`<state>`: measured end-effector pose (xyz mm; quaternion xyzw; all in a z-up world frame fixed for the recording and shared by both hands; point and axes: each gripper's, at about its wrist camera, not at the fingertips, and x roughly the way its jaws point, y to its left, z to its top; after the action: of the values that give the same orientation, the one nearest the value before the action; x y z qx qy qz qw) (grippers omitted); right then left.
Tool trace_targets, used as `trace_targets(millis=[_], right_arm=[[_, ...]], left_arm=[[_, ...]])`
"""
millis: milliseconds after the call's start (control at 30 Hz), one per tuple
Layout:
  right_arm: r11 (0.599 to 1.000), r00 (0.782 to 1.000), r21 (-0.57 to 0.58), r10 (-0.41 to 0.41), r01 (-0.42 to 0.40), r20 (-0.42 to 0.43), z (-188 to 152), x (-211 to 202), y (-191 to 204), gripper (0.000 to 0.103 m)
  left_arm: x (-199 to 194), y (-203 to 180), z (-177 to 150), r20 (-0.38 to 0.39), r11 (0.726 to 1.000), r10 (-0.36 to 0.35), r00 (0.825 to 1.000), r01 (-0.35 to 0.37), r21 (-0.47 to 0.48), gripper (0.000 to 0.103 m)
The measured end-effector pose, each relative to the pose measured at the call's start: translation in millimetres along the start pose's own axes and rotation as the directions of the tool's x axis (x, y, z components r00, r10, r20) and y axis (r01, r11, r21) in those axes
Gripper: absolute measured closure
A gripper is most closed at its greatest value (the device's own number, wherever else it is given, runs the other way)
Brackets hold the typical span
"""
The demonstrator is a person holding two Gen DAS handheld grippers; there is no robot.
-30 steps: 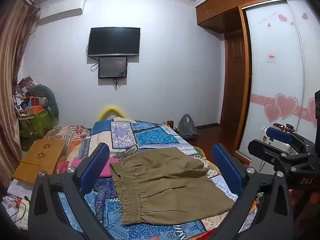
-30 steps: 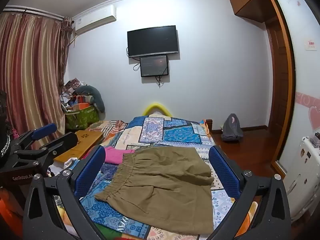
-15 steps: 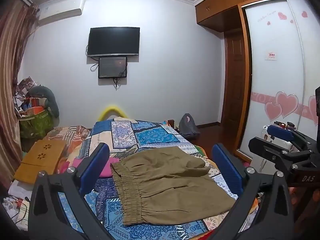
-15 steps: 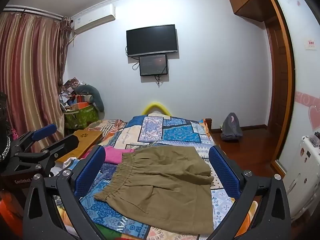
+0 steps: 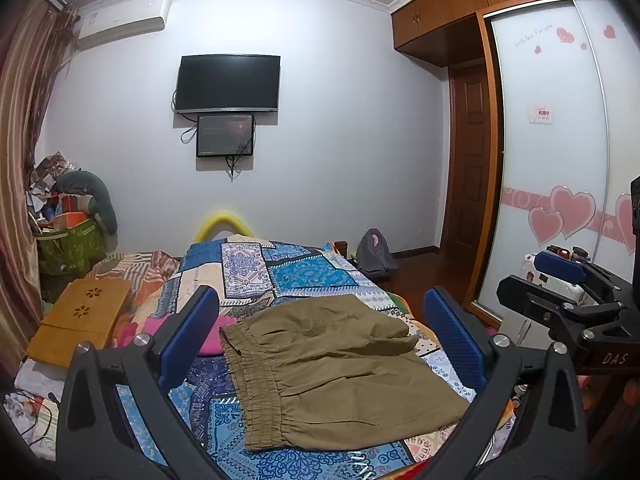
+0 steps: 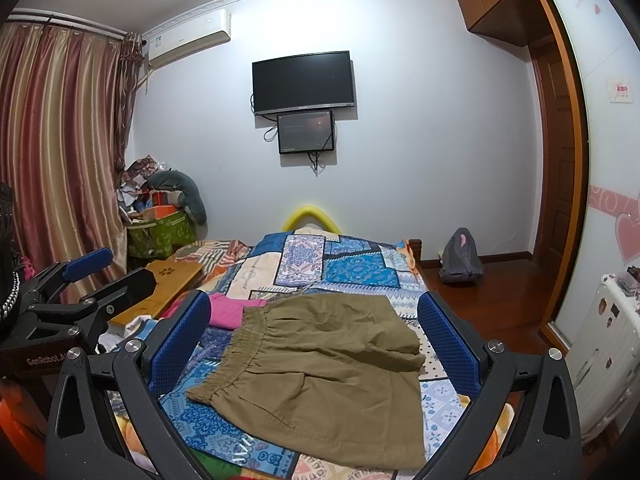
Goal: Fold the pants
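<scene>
Pants [image 5: 332, 364] are lying flat on the patchwork bedspread [image 5: 304, 272], lower middle of the left wrist view, already folded over once by the look of it, with one layer sitting on top of the other. Olive-khaki fabric, and the gathered elastic waistband [image 5: 256, 388] runs down the left edge. In the right wrist view the same pants [image 6: 328, 368] fill the lower centre, waistband toward the left again.

Left gripper [image 5: 320, 344] is spread wide, blue pads out on either side of the pants and clear of the fabric, nothing between them. Right gripper [image 6: 316, 348] is the same deal: gaping wide, hovering over the pants, holding nothing. Each gripper pokes into the other's view too, far right edge of the left view and far left edge of the right view.

Other stuff around: a pink garment [image 6: 232, 312] just beside the waistband at left centre, a wooden lap desk [image 5: 80, 320] further left on the bed, a TV [image 5: 228, 84] on the far wall in the upper middle with a smaller screen [image 5: 225, 135] right under it, and a grey backpack [image 6: 460, 258] on the floor at right centre.
</scene>
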<state>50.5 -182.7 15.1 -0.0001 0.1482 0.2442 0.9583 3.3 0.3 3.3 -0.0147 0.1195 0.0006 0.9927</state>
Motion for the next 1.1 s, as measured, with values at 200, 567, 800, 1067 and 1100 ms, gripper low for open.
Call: trace_targets(millis=[200, 567, 800, 1067, 1100], right_arm=[[1.0, 1.0, -0.001, 0.0, 0.0, 0.001, 0.2, -0.2, -0.3, 0.0], [1.0, 1.0, -0.002, 0.0, 0.0, 0.001, 0.1, -0.4, -0.3, 0.0], [1.0, 1.0, -0.003, 0.0, 0.0, 0.002, -0.4, -0.6, 0.0, 0.0], [1.0, 1.0, -0.003, 0.0, 0.0, 0.003, 0.1, -1.0, -0.5, 0.0], [1.0, 1.0, -0.003, 0.001, -0.001, 0.002, 0.4, -1.0, -0.6, 0.0]], left_arm=[[1.1, -0.7, 0.3, -0.001, 1.0, 0.001, 1.0, -0.001, -0.005, 0.0], [-0.5, -0.3, -3.5, 0.003, 1.0, 0.005, 1.0, -0.005, -0.001, 0.0], [-0.3, -1.4, -4.9, 0.002, 1.0, 0.005, 1.0, -0.005, -0.003, 0.0], [-0.2, -1.2, -5.4, 0.001, 1.0, 0.002, 1.0, -0.002, -0.004, 0.0], [0.0, -0.4, -4.9, 0.001, 1.0, 0.002, 1.0, -0.002, -0.003, 0.0]])
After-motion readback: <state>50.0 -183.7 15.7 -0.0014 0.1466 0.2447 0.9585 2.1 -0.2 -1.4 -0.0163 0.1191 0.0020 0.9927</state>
